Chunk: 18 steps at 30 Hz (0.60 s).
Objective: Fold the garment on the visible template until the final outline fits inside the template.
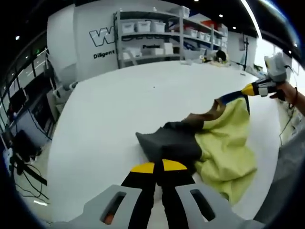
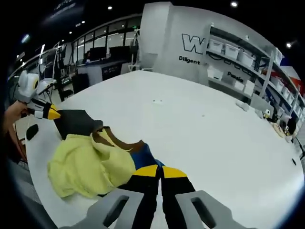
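A garment in yellow (image 1: 228, 143), dark grey (image 1: 167, 143), brown and blue lies bunched on the white table (image 1: 133, 95). My left gripper (image 1: 158, 167) is shut on the dark grey end, at the bottom of the left gripper view. At the right of that view a hand holds the right gripper (image 1: 251, 89) on the blue edge (image 1: 229, 98), lifting it off the table. In the right gripper view my right gripper (image 2: 159, 171) is shut on the blue cloth (image 2: 143, 155). The yellow cloth (image 2: 90, 164) spreads left, and the left gripper (image 2: 50, 113) pinches the dark end (image 2: 76, 121).
The white table (image 2: 205, 129) stretches wide beyond the garment, and its near edge runs close to the cloth. Shelves with white bins (image 1: 152, 33) (image 2: 238, 57) stand against a wall with lettering. Desks and cables (image 1: 24, 162) sit beside the table.
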Tool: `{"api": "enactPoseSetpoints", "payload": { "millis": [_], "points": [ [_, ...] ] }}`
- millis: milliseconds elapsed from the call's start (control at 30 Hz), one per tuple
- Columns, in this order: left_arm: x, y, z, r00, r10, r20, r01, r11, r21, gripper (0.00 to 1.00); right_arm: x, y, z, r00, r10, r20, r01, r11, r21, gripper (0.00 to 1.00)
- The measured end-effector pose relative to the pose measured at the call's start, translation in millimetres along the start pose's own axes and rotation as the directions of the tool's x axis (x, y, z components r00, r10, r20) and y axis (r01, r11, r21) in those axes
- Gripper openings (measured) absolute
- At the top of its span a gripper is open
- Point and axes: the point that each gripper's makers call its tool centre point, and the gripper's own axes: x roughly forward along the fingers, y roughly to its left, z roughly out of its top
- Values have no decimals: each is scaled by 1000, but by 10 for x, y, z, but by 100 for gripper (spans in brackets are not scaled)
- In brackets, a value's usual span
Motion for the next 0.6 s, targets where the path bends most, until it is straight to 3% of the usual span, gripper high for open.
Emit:
{"api": "enactPoseSetpoints", "payload": {
  "millis": [200, 433, 600],
  "points": [
    [-161, 137, 61, 998, 5, 57, -6, 1000, 14, 5, 77, -44, 17, 1000, 9, -14, -9, 1000, -15, 0],
    [-205, 424, -10, 998, 52, 38, -51, 999, -19, 5, 139, -36, 129, 999, 49, 3, -49, 999, 17, 0],
    [-210, 518, -113, 996, 84, -31, -84, 996, -6, 5, 206, -20, 227, 998, 56, 6, -56, 998, 4, 0]
  ]
}}
